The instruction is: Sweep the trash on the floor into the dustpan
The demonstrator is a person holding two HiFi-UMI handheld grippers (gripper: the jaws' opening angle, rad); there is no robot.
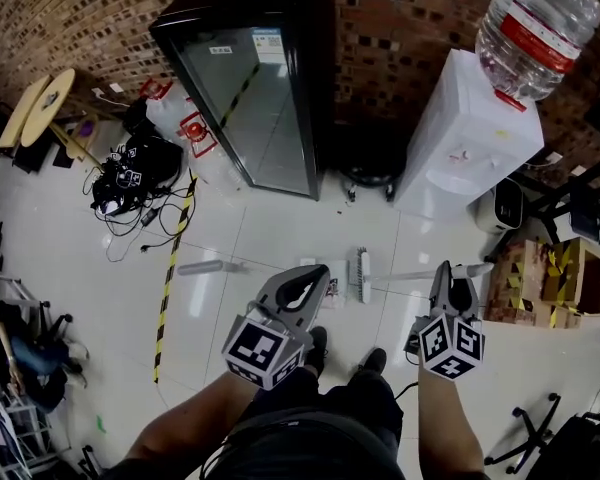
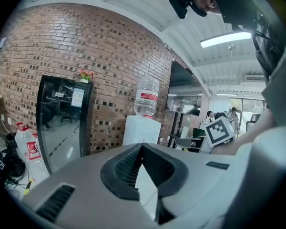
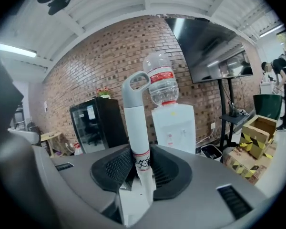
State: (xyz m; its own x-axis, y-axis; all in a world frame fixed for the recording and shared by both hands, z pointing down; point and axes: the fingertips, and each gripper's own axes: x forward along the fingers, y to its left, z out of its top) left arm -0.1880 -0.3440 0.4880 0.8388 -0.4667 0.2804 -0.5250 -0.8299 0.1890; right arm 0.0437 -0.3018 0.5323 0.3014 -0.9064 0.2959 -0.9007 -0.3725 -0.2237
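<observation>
Closest in, the right hand-held gripper (image 3: pixel 139 152) is clamped on the broom handle (image 3: pixel 136 123), which rises upright between its jaws. The left hand-held gripper (image 2: pixel 143 147) has its jaws drawn together on nothing I can make out. Just ahead of the person's feet the broom head (image 1: pixel 363 273) rests on the white tiled floor (image 1: pixel 280 223). A grey bar (image 1: pixel 208 266) lying to the left may belong to the dustpan, though the pan itself and any trash are too unclear to pick out. I'd say sweeping hasn't begun; next the dustpan needs finding and steadying. Farther off stand a striped tape line (image 1: pixel 170 268), a glass-door fridge (image 1: pixel 255 98), a water dispenser (image 1: pixel 460 143) and the brick wall (image 1: pixel 400 28).
</observation>
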